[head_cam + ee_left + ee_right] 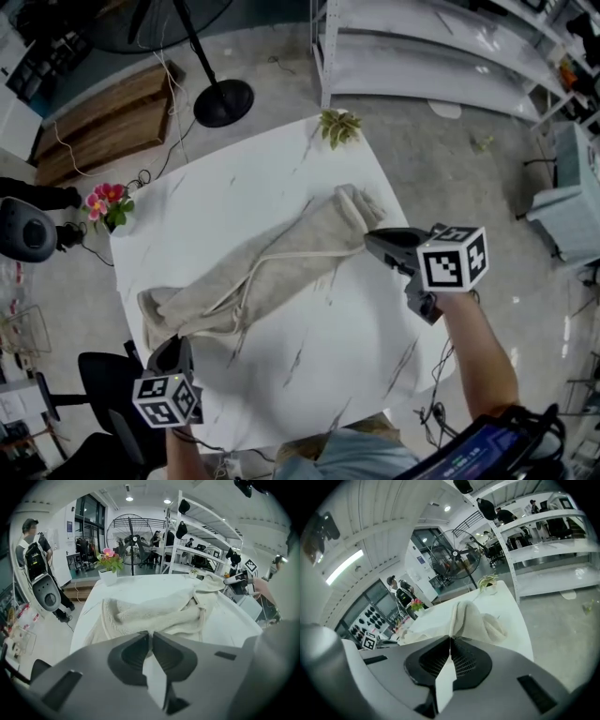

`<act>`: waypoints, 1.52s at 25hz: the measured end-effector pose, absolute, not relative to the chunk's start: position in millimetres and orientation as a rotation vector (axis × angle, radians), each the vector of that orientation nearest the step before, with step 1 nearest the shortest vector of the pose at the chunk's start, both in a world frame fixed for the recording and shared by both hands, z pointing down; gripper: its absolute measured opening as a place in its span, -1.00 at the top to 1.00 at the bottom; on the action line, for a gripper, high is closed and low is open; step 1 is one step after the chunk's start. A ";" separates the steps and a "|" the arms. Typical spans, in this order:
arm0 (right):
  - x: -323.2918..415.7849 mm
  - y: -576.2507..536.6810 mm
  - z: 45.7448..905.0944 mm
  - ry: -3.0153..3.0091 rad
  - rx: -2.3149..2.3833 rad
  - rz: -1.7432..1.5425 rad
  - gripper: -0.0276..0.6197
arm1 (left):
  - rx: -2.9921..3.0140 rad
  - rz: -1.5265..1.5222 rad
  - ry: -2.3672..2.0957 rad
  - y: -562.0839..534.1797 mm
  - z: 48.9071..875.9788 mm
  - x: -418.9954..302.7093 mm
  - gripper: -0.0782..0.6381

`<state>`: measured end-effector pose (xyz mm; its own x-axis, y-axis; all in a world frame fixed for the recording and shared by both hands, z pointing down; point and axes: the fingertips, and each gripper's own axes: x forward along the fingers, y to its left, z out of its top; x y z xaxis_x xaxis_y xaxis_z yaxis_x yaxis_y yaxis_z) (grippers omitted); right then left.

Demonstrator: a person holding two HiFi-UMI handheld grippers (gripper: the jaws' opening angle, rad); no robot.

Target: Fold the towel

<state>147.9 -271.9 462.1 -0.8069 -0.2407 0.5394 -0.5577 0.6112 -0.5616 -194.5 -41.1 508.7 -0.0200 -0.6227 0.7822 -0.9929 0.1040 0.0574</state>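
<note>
Our left gripper (150, 633) fills the six o'clock edge, its jaws closed on the near edge of the cream towel (159, 613). The towel lies bunched along the white table (140, 585) toward one o'clock. A potted pink flower (109, 564) stands at eleven o'clock, a standing fan (131, 538) at twelve and a person (33, 550) at ten.

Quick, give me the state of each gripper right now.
Left gripper: closed on the towel, at its near end.
Right gripper: closed, pinching a raised fold at the towel's far end.
</note>
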 end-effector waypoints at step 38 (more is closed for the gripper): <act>370.1 -4.5 528.6 -2.135 0.883 1.146 0.28 | 1.802 0.614 -1.516 108.4 515.2 -76.2 0.24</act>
<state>370.1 -4.5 528.6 -0.6298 -0.2862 0.7221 -0.7600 0.4192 -0.4967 -76.2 108.4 515.2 0.2047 -0.6476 0.7340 -0.9758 -0.0764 0.2047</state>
